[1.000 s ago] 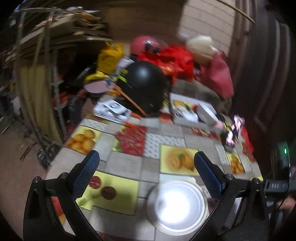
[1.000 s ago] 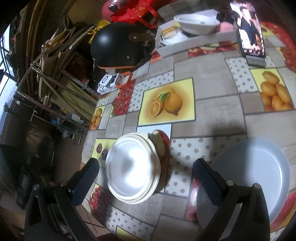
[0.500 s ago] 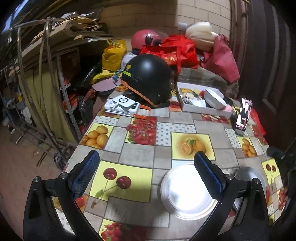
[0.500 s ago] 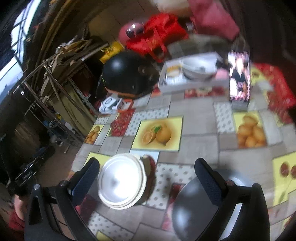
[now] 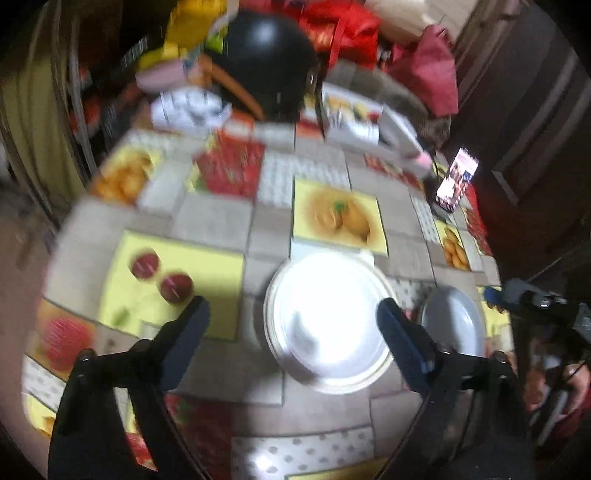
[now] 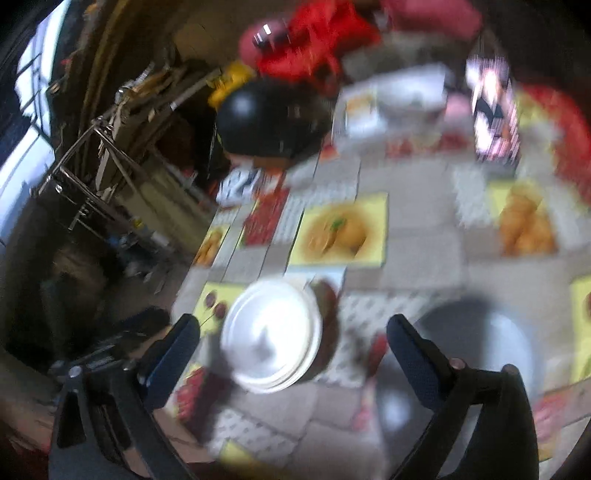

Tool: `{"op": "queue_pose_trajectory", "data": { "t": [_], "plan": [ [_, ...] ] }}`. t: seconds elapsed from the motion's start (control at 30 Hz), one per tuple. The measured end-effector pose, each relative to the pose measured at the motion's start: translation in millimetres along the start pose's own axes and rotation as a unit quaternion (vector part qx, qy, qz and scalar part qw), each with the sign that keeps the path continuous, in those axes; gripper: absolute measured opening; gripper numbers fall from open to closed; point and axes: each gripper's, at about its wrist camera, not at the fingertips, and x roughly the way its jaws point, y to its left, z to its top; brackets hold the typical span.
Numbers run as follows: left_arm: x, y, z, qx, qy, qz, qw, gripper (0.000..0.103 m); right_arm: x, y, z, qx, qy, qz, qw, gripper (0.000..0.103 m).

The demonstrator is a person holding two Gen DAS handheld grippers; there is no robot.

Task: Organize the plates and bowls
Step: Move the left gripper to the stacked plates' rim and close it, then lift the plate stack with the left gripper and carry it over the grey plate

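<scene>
**Plates partly stacked, one still apart**

A stack of white plates [image 5: 328, 325] sat on the table [image 5: 218, 218], near its front edge, and looked already gathered: several rims showed one under another in the right wrist view. A single grey plate [image 5: 452, 321] lay flat just to the right of that stack, apart from it, so at least this one seemed left to move. A white bowl [image 6: 410, 92] rested in a shallow box [image 5: 354, 118] at the far side of the table, well apart from the stack; blur made its shape uncertain. The work looked to be in an early or middle part, with sorting not finished.

The left gripper [image 5: 291, 321] hung over the stack with its jaws wide, and they had just been closing a little; nothing was pressed between them, the stack only showing in the gap below. The right gripper [image 6: 293, 339] was likewise wide, its jaws also having just closed slightly, and it held nothing; the grey plate lay under its right finger.

The table wore a patchwork cloth with fruit pictures in yellow, red and grey squares. At the far end stood a black helmet [image 5: 266, 59], red bags [image 5: 343, 26] and a lit phone [image 5: 456, 179] propped upright. Metal shelving [image 6: 103, 155] with cardboard filled the dim room to the left.
</scene>
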Motion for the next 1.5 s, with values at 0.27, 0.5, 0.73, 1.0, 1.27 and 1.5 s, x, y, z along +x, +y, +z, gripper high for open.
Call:
{"op": "queue_pose_trajectory", "data": {
  "t": [0.27,0.5,0.73,1.0,1.27,1.5],
  "plan": [
    [50,18,2,-0.001,0.080,-0.031,0.9963,0.076,59,-2,-1,0.028,0.068,-0.006,0.997,0.080],
    [82,18,3,0.009,0.114,-0.047,0.9923,0.073,89,2,-9,0.013,0.101,-0.028,0.994,0.058],
    [107,10,5,0.031,0.143,-0.061,0.9873,0.045,96,-2,-9,0.012,0.105,-0.040,0.994,0.037],
    [116,10,1,0.041,0.150,-0.059,0.9861,0.030,110,-12,-12,0.017,0.125,-0.048,0.991,0.025],
    [82,-22,5,0.078,0.116,-0.055,0.9887,0.030,79,-1,-7,-0.026,0.088,-0.061,0.994,0.019],
    [74,-82,8,0.128,0.110,-0.071,0.9832,0.030,25,-29,-6,0.005,0.054,-0.054,0.997,0.019]
  ]
}}
